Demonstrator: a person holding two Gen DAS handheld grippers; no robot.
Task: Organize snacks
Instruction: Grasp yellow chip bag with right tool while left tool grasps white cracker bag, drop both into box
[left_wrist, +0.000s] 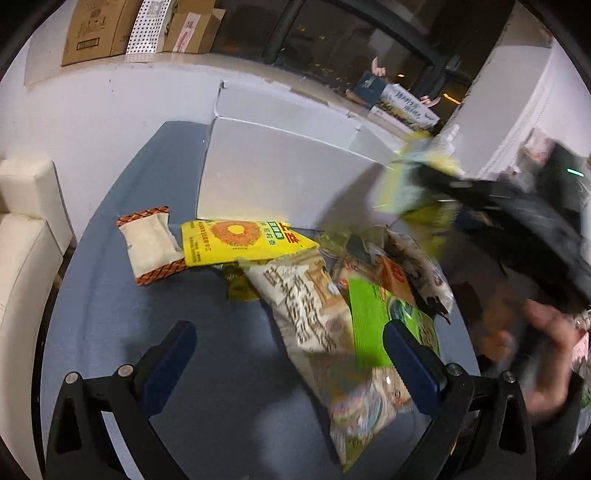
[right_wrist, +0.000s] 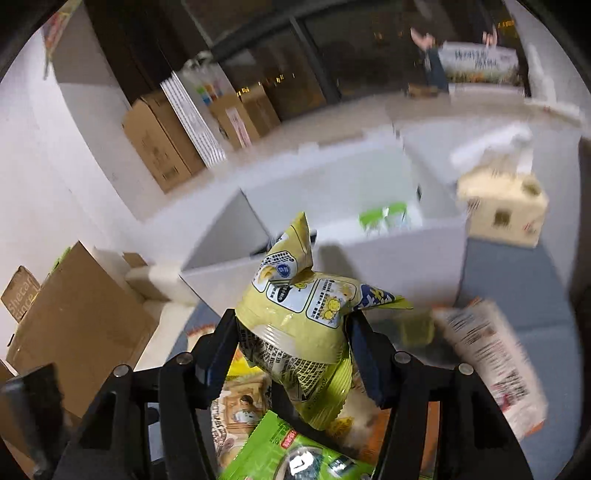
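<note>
Carrying the pale yellow snack bag (right_wrist: 306, 321), your right gripper (right_wrist: 291, 354) has its jaws pinched on it above the bench (left_wrist: 110, 295); keep it level over the white box (right_wrist: 369, 184), while your left gripper (left_wrist: 288, 350) hangs wide over the pile.
</note>
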